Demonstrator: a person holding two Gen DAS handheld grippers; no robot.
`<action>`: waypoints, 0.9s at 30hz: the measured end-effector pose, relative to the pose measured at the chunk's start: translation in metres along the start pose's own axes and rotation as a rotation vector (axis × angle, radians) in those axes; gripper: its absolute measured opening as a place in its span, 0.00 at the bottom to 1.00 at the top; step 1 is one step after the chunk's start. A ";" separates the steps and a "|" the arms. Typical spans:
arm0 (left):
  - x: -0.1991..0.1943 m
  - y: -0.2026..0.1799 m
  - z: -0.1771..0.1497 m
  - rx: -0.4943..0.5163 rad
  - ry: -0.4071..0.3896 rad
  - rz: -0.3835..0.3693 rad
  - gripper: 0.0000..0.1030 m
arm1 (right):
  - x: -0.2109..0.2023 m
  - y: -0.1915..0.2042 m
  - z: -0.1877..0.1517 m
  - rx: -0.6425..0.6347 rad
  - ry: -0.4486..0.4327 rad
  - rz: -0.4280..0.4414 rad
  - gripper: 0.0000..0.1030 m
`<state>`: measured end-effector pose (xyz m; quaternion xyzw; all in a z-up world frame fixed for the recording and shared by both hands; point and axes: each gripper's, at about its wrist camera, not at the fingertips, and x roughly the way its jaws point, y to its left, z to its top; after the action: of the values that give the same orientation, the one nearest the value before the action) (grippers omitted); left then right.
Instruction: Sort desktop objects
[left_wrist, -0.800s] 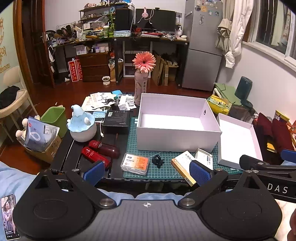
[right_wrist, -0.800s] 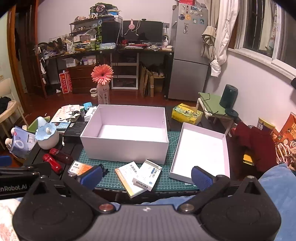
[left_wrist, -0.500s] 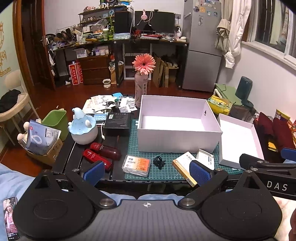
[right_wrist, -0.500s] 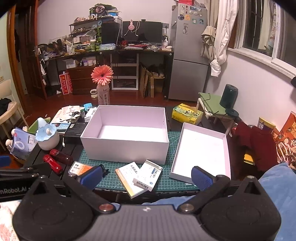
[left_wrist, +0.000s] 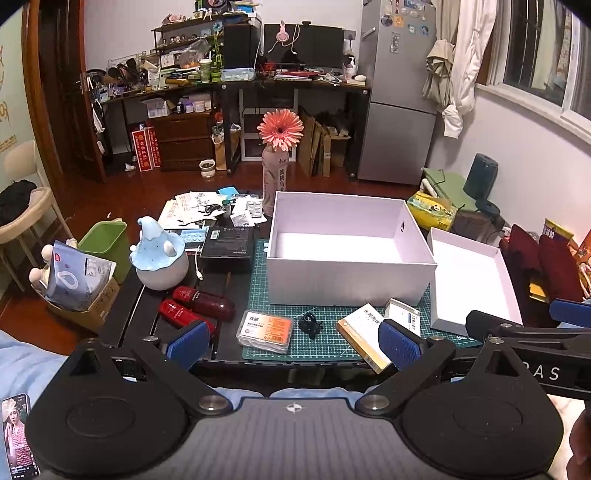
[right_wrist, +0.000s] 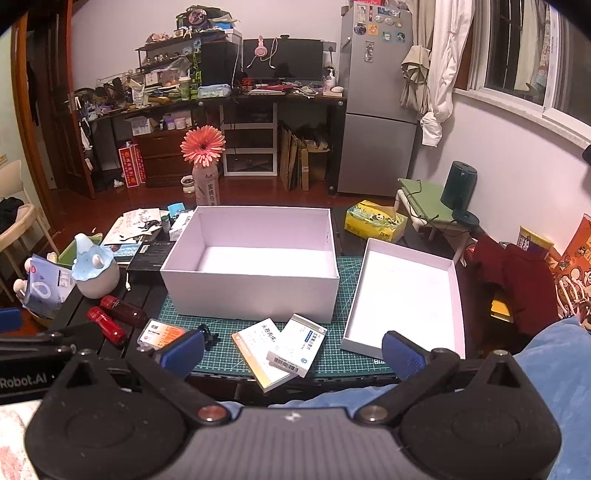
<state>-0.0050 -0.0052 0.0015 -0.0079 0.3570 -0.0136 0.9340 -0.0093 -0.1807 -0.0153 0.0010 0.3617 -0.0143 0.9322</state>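
Note:
A big white box stands empty on the green cutting mat, its white lid lying open side up to the right. In front of the box lie a clear card case with an orange label, a small black clip, and two medicine boxes. Two red bottles lie at the left. My left gripper and right gripper both hover open at the table's near edge, holding nothing.
A blue-and-grey figurine, a black box, loose papers and a bottle with a pink flower stand at the back left. A green bin and a cardboard box with a pouch sit off the table's left side.
Both views have shifted slightly, with the table sitting a little lower in the frames. Nothing on the table has moved, and both grippers stay open.

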 end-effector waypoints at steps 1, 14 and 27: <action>0.000 0.000 0.000 -0.001 0.000 0.001 0.96 | 0.000 -0.001 0.000 0.003 -0.001 0.005 1.00; 0.002 0.002 0.000 -0.011 0.006 0.008 0.96 | 0.001 -0.002 0.000 0.012 -0.004 0.024 1.00; 0.003 0.002 -0.003 -0.010 0.010 0.013 0.96 | 0.002 -0.001 -0.001 0.010 -0.006 0.029 1.00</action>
<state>-0.0048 -0.0034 -0.0023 -0.0103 0.3619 -0.0059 0.9321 -0.0083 -0.1820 -0.0174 0.0107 0.3589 -0.0024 0.9333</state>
